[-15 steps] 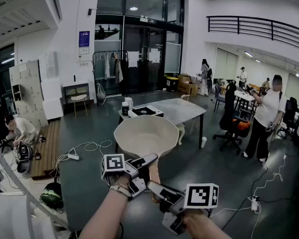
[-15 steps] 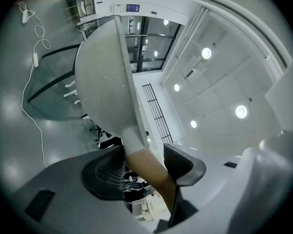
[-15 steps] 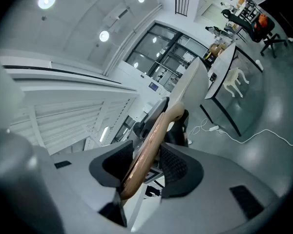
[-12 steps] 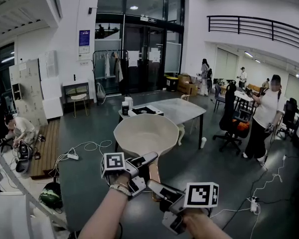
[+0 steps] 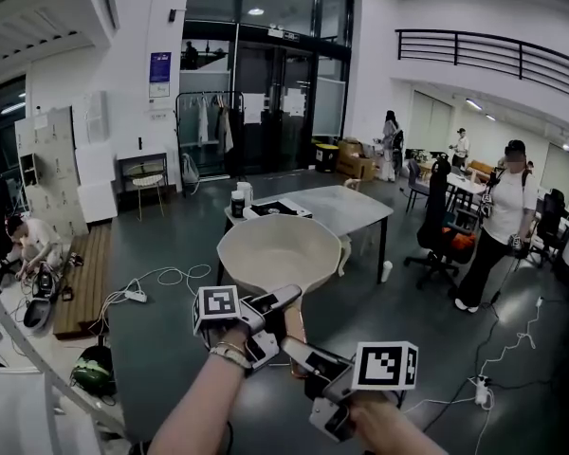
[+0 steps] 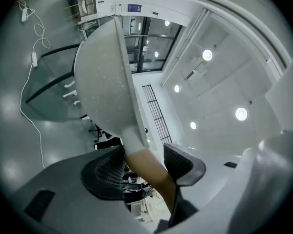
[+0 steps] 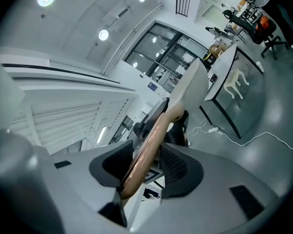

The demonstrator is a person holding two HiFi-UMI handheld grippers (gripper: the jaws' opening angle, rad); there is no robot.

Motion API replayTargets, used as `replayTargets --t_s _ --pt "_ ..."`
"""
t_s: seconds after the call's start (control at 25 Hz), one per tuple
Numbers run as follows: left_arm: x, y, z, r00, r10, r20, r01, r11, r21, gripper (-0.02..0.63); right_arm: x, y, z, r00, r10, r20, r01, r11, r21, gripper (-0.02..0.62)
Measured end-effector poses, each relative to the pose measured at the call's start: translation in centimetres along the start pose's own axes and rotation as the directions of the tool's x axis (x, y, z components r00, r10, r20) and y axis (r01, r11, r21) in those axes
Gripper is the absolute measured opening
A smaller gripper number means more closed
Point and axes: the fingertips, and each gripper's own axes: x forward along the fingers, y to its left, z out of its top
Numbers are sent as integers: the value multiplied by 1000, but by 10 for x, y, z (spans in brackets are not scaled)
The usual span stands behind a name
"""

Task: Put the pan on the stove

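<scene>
A cream pan (image 5: 278, 253) with a wooden handle (image 5: 295, 324) hangs in the air in front of me, bowl upward in the head view. My left gripper (image 5: 281, 322) is shut on the handle close to the bowl. My right gripper (image 5: 310, 375) is shut on the handle's near end. In the left gripper view the pan (image 6: 99, 82) rises from the handle (image 6: 151, 175), which sits between the pads of the left gripper (image 6: 144, 164). The right gripper view has the handle (image 7: 150, 141) running through the right gripper (image 7: 146, 163). A black stove (image 5: 277, 210) lies on a table beyond.
The stove's table (image 5: 349, 212) also carries a dark cup (image 5: 237, 204). Cables (image 5: 161, 281) trail over the floor at the left, by a wooden bench (image 5: 81, 287) and a crouching person (image 5: 33, 245). At the right are an office chair (image 5: 443, 240) and a standing person (image 5: 498, 226).
The pan and both grippers keep nearly the same place, a touch higher in the view. The standing person at the right has shifted a little to the left.
</scene>
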Motion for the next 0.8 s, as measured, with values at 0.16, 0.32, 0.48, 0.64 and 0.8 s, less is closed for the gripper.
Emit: replayTargets --t_s 0.16,0.32,0.48,0.64,0.8 --pt "2 10 15 1000 6 -7 -6 1000 -7 258 17 -6 5 1000 -3 -2 3 1000 9 189" --pt "7 24 36 1000 10 -14 -10 1000 -13 258 37 -18 16 1000 -9 8 9 1000 19 189" --pt "12 34 61 999 7 -31 -7 1000 -15 258 62 -28 27 1000 -11 28 11 1000 22 190" --pt "16 45 87 998 18 -54 -18 1000 -5 258 87 -35 39 998 -7 56 5 1000 29 190" --pt "24 50 104 997 22 -70 -23 1000 -12 258 102 -40 53 998 -14 66 12 999 31 193"
